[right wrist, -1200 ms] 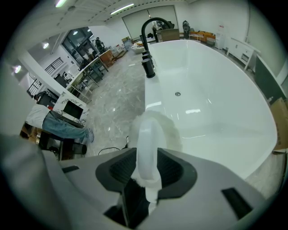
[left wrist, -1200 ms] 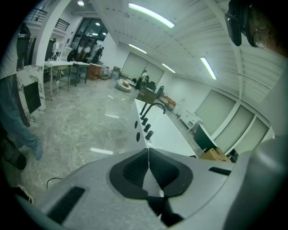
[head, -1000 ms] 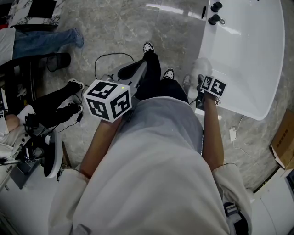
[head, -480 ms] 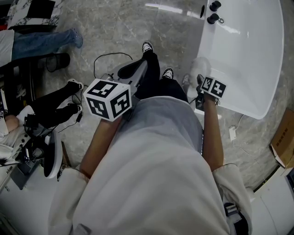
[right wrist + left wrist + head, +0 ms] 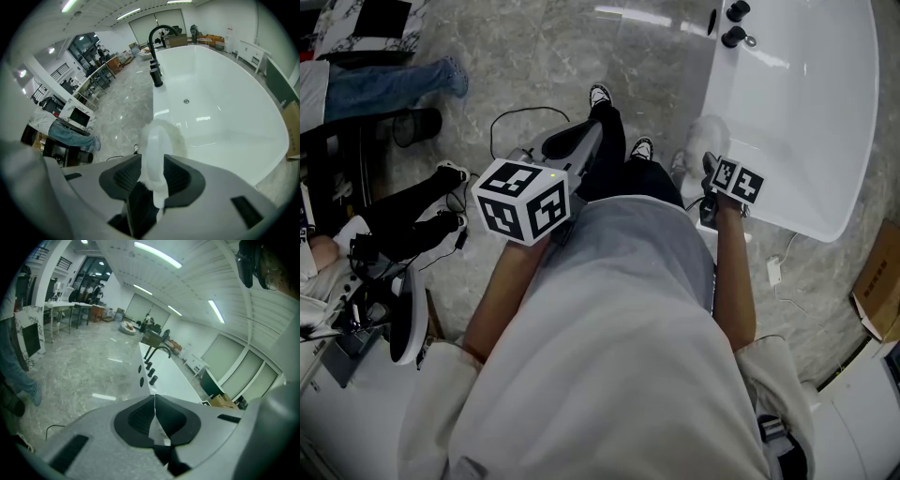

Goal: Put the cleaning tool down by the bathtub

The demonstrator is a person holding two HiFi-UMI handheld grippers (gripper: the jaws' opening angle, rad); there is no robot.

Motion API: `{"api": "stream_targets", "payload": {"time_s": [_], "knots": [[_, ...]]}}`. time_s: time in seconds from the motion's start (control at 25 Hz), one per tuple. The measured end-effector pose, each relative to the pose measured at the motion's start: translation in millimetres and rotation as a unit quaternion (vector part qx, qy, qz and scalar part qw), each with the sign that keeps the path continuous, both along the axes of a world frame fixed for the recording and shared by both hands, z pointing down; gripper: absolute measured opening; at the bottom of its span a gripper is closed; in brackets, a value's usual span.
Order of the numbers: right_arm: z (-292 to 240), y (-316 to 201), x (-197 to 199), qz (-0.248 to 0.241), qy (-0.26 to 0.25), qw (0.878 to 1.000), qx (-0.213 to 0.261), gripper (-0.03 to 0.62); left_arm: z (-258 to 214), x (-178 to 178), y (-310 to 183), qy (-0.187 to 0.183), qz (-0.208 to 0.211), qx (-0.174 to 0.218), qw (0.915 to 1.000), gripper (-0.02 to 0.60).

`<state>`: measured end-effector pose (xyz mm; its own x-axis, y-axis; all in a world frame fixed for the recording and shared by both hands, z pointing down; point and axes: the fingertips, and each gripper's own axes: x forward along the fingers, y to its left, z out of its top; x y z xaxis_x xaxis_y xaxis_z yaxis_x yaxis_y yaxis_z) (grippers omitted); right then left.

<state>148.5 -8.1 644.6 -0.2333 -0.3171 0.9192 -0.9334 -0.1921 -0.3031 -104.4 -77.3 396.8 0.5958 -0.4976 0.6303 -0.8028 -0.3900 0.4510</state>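
Broadly, the grey marble floor (image 5: 544, 56) fills most of the head view. The white bathtub (image 5: 811, 103) stands on it to the right, its long side just beside the person's right arm. The strip of floor along that side, ahead of the person's shoes (image 5: 602, 96), looks like the natural place to set the tool.

The left gripper (image 5: 154, 404) is held up in front of the body, away from the tub. Its jaws are pressed together with nothing between them, so it has no part in this step and is best kept out of the way.

The right gripper (image 5: 152, 171) is down by the tub's near edge. Its jaws are clamped on the cleaning tool (image 5: 157, 140), a white piece with a fuzzy head that sticks out past the jaws toward the tub. I cannot tell whether the head hangs over the rim or over the floor.

To do this well, I would bring the right gripper down low beside the tub wall, not over the basin. The fuzzy head should touch the floor first, and the jaws should part only once the tool's weight rests there. Letting go from higher up could make it bounce or roll. A black cable (image 5: 511, 122) loops on the floor to the left, so keeping close to the tub avoids it.
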Motion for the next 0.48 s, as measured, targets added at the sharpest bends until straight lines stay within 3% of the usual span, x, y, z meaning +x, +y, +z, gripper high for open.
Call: {"api": "stream_targets", "payload": {"time_s": [0.48], "knots": [[-24, -1, -1, -0.005, -0.001, 1.000, 0.024, 0.126, -4, 0, 0, 0.004, -0.001, 0.001, 1.0000, 0.009]]}}
